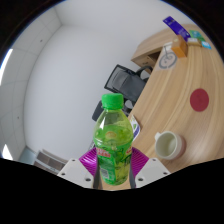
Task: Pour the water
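A green plastic bottle (112, 140) with a green cap and a printed label stands upright between my fingers. My gripper (112, 165) is shut on the bottle, both purple pads (90, 160) pressing on its lower body. It is lifted above the floor, beside the curved wooden table (180, 100). A white mug (168, 145) sits on the table to the right of the bottle, just beyond my right finger.
A dark red round coaster (200, 99) lies on the table beyond the mug. Boxes and a blue packet (178, 30) sit at the table's far end. A dark office chair (125, 80) stands past the bottle on the pale floor.
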Demonstrator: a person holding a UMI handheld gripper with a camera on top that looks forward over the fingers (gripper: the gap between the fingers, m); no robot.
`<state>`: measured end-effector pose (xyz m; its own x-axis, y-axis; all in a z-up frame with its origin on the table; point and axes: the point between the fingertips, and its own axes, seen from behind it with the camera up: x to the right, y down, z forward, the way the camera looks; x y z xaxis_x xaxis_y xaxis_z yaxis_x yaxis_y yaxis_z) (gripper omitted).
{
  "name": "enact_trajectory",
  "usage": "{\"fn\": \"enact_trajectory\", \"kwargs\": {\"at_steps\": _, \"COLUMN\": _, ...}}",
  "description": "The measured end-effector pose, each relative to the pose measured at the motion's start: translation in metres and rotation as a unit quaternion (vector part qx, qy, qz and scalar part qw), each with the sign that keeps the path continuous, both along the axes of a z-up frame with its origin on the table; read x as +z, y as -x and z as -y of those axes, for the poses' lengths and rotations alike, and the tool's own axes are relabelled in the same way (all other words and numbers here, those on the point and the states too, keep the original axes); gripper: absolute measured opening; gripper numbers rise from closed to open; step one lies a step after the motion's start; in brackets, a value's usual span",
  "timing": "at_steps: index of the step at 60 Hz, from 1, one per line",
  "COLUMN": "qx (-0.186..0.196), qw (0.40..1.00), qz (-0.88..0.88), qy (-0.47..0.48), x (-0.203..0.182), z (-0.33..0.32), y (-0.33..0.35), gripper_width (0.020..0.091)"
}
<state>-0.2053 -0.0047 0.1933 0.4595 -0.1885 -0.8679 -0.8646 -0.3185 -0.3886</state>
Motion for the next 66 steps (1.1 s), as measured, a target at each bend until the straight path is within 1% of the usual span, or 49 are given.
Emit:
{"fn": "enact_trajectory", "kwargs": {"at_steps": 3, "qx": 0.011, "qw": 0.997, "qz": 0.081, "qy": -0.007, "x": 0.013, "z": -0.001, "y": -0.021, "gripper_width": 0.0420}}
{"fn": "enact_trajectory", "kwargs": {"at_steps": 10, "qx": 0.016, "qw": 0.971, "qz": 0.234, "qy": -0.035, "x": 0.044, "z": -0.006, "y": -0.071, "gripper_width": 0.0423}}
{"fn": "enact_trajectory", "kwargs": {"at_steps": 15, "qx": 0.011, "qw": 0.942, "qz": 0.332, "qy": -0.044, "x": 0.052, "z": -0.001, "y": -0.105, "gripper_width": 0.0422}}
{"fn": "enact_trajectory", "kwargs": {"at_steps": 19, "qx": 0.006, "qw": 0.913, "qz": 0.406, "qy": -0.046, "x": 0.049, "z": -0.003, "y": -0.136, "gripper_width": 0.0422}}
{"fn": "enact_trajectory", "kwargs": {"at_steps": 21, "qx": 0.004, "qw": 0.898, "qz": 0.438, "qy": -0.044, "x": 0.043, "z": -0.004, "y": -0.150, "gripper_width": 0.0421}}
{"fn": "enact_trajectory", "kwargs": {"at_steps": 22, "qx": 0.003, "qw": 0.891, "qz": 0.452, "qy": -0.045, "x": 0.034, "z": -0.005, "y": -0.158, "gripper_width": 0.0421}}
{"fn": "enact_trajectory", "kwargs": {"at_steps": 25, "qx": 0.010, "qw": 0.878, "qz": 0.477, "qy": -0.033, "x": 0.019, "z": -0.011, "y": -0.176, "gripper_width": 0.0420}}
{"fn": "enact_trajectory", "kwargs": {"at_steps": 37, "qx": 0.032, "qw": 0.861, "qz": 0.508, "qy": 0.008, "x": -0.056, "z": -0.018, "y": -0.234, "gripper_width": 0.0421}}
{"fn": "enact_trajectory", "kwargs": {"at_steps": 43, "qx": 0.038, "qw": 0.860, "qz": 0.509, "qy": 0.016, "x": -0.086, "z": -0.021, "y": -0.252, "gripper_width": 0.0420}}
{"fn": "enact_trajectory", "kwargs": {"at_steps": 50, "qx": 0.049, "qw": 0.861, "qz": 0.506, "qy": 0.010, "x": -0.115, "z": -0.022, "y": -0.257, "gripper_width": 0.0425}}
{"fn": "enact_trajectory", "kwargs": {"at_steps": 53, "qx": 0.064, "qw": 0.864, "qz": 0.500, "qy": 0.018, "x": -0.133, "z": -0.017, "y": -0.254, "gripper_width": 0.0441}}
{"fn": "enact_trajectory", "kwargs": {"at_steps": 54, "qx": 0.059, "qw": 0.863, "qz": 0.503, "qy": 0.004, "x": -0.128, "z": -0.019, "y": -0.254, "gripper_width": 0.0443}}
{"fn": "enact_trajectory", "kwargs": {"at_steps": 61, "qx": 0.052, "qw": 0.869, "qz": 0.493, "qy": -0.014, "x": -0.128, "z": -0.010, "y": -0.253, "gripper_width": 0.0449}}
{"fn": "enact_trajectory", "kwargs": {"at_steps": 63, "qx": 0.051, "qw": 0.869, "qz": 0.493, "qy": -0.016, "x": -0.128, "z": -0.010, "y": -0.253, "gripper_width": 0.0475}}
{"fn": "enact_trajectory", "kwargs": {"at_steps": 66, "qx": 0.052, "qw": 0.867, "qz": 0.496, "qy": -0.017, "x": -0.128, "z": -0.012, "y": -0.253, "gripper_width": 0.0487}}
